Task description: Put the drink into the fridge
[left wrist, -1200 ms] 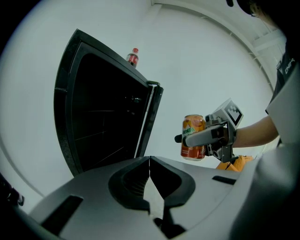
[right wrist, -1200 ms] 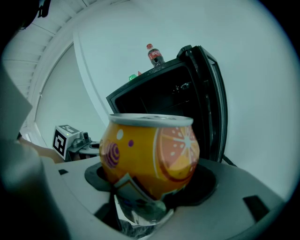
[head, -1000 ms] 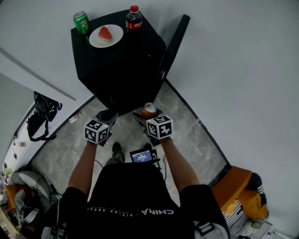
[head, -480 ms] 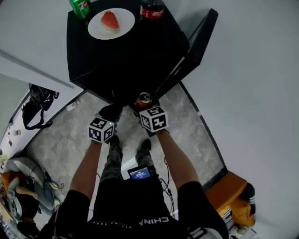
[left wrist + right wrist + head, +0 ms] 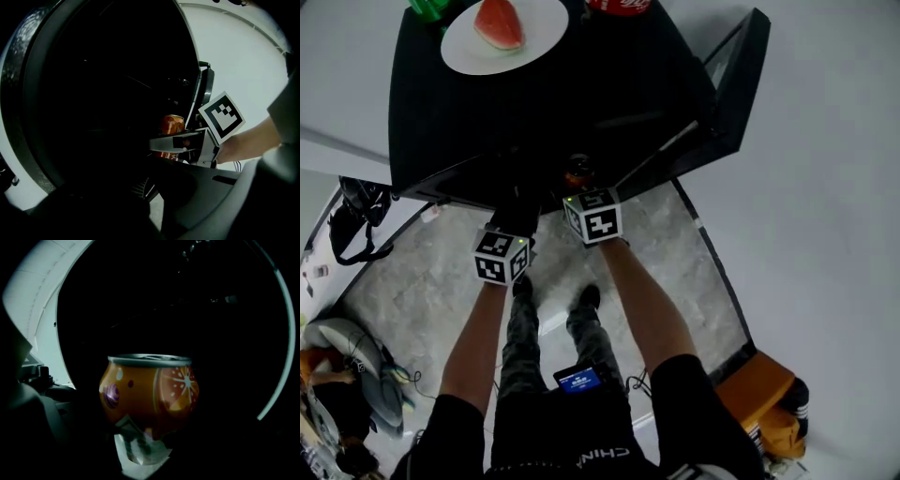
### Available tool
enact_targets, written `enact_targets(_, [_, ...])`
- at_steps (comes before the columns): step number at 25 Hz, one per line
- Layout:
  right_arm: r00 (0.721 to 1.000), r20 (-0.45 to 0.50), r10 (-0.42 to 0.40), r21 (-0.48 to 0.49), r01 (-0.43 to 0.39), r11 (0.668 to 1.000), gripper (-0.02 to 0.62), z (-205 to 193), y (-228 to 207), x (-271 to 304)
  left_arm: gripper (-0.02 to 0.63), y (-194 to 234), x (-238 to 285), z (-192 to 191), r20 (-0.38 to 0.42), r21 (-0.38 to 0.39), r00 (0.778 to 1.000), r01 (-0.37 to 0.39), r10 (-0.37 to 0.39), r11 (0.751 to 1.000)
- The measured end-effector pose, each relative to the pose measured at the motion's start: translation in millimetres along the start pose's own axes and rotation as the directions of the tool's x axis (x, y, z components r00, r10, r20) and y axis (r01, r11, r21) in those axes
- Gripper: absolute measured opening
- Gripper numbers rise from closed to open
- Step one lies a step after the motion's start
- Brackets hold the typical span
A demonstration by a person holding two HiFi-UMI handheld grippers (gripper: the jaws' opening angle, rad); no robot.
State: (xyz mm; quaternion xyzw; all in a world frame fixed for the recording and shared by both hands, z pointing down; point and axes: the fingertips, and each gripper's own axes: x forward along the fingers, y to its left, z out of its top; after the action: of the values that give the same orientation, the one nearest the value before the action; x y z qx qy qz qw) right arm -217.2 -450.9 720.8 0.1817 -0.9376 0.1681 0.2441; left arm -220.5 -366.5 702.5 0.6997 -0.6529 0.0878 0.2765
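An orange drink can (image 5: 150,392) with an orange-slice print is clamped low on its body by my right gripper (image 5: 149,430). In the head view the can (image 5: 577,172) sits at the dark mouth of the black fridge (image 5: 534,103), just ahead of the right gripper (image 5: 581,187). The fridge door (image 5: 727,103) stands open to the right. My left gripper (image 5: 517,217) is beside it on the left, at the fridge's lower edge, jaws apart and empty. The left gripper view shows the can (image 5: 172,125) held over the dark interior.
On top of the fridge sit a white plate (image 5: 539,28) with a watermelon slice (image 5: 499,21), a green can (image 5: 427,7) and a cola bottle (image 5: 623,5). A black bag (image 5: 352,220) lies on the floor at left, and an orange bag (image 5: 769,394) at lower right.
The person has stepped closer to the fridge. The right gripper has carried the orange can forward from in front of the fridge into its opening; the left gripper moved forward alongside.
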Motion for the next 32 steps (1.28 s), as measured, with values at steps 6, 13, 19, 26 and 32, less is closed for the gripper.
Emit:
enact_targets(6, [1.0, 0.015, -0.004, -0.064, 0.005, 0.998, 0.347, 10.6, -13.0, 39.2, 0.012, 27.2, 24.3, 2.2, 0.053, -0.058, 0.994, -0.089, 0.092, 0.994])
enact_targets(13, [0.996, 0.081, -0.032, -0.151, 0.044, 0.988, 0.347, 17.9, -20.8, 62.7, 0.012, 45.6, 48.5, 12.4, 0.084, -0.035, 0.98, -0.178, 0.18, 0.983])
enact_targets(19, [0.986, 0.161, -0.044, -0.215, 0.079, 0.973, 0.347, 27.5, -24.6, 74.1, 0.012, 64.4, 61.0, 9.1, 0.094, -0.048, 0.954, -0.282, 0.286, 0.958])
enact_targets(26, [0.977, 0.21, -0.036, -0.241, 0.088, 0.967, 0.347, 38.6, -26.9, 92.7, 0.012, 75.9, 69.2, 9.4, 0.106, -0.038, 0.934, -0.338, 0.34, 0.94])
enact_targets(32, [0.989, 0.146, 0.023, -0.253, 0.015, 0.967, 0.347, 33.7, -22.6, 102.6, 0.012, 62.1, 62.9, 17.2, 0.149, -0.034, 0.927, -0.344, 0.345, 0.938])
